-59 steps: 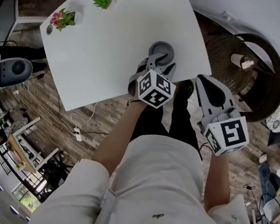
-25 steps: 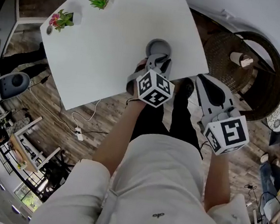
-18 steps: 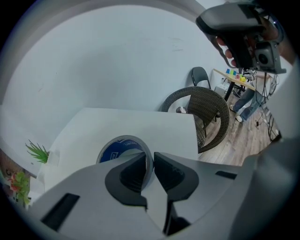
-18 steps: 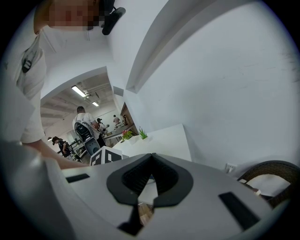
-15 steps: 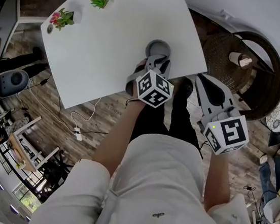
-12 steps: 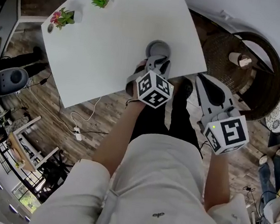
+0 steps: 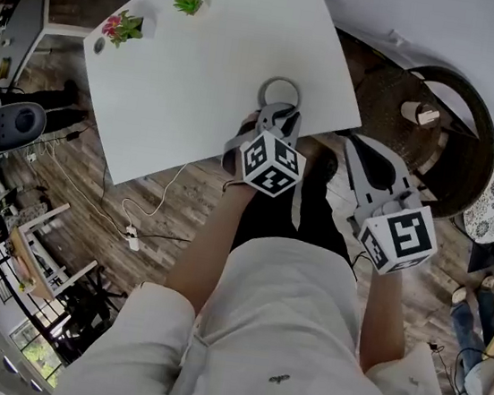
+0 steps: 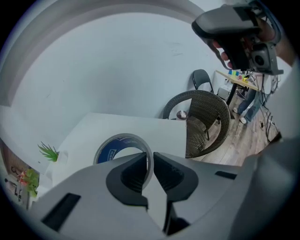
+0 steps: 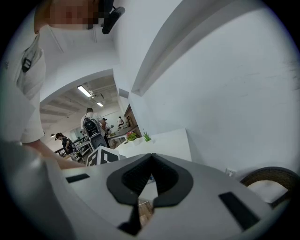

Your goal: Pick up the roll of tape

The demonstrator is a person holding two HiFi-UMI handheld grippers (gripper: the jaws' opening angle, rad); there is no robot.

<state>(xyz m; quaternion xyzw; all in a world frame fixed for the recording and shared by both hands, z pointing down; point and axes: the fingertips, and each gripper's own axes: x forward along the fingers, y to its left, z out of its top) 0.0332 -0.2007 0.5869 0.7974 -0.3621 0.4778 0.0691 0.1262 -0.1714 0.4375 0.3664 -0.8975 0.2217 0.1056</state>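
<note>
The roll of tape (image 7: pixel 266 88), a grey ring with a blue inner face (image 8: pixel 106 152), hangs tilted on edge just above the white table (image 7: pixel 201 69) near its front corner. My left gripper (image 7: pixel 281 113) reaches down to it from the near side. Its jaws are closing, with the roll's near wall pinched between the two pads (image 8: pixel 133 171), one inside the ring and one outside. My right gripper (image 7: pixel 358 149) hovers off the table's right edge above the floor, jaws shut and empty (image 9: pixel 151 157).
Two small potted plants (image 7: pixel 187 2) (image 7: pixel 123 27) stand at the table's far left corner. A dark wicker chair (image 7: pixel 454 129) sits right of the table, also seen in the left gripper view (image 8: pixel 206 117). A white cable (image 7: pixel 150 215) lies on the wooden floor.
The tape lay flat on the table before; now it is tipped up on edge in the left gripper and raised a little. The right gripper has hardly shifted.
</note>
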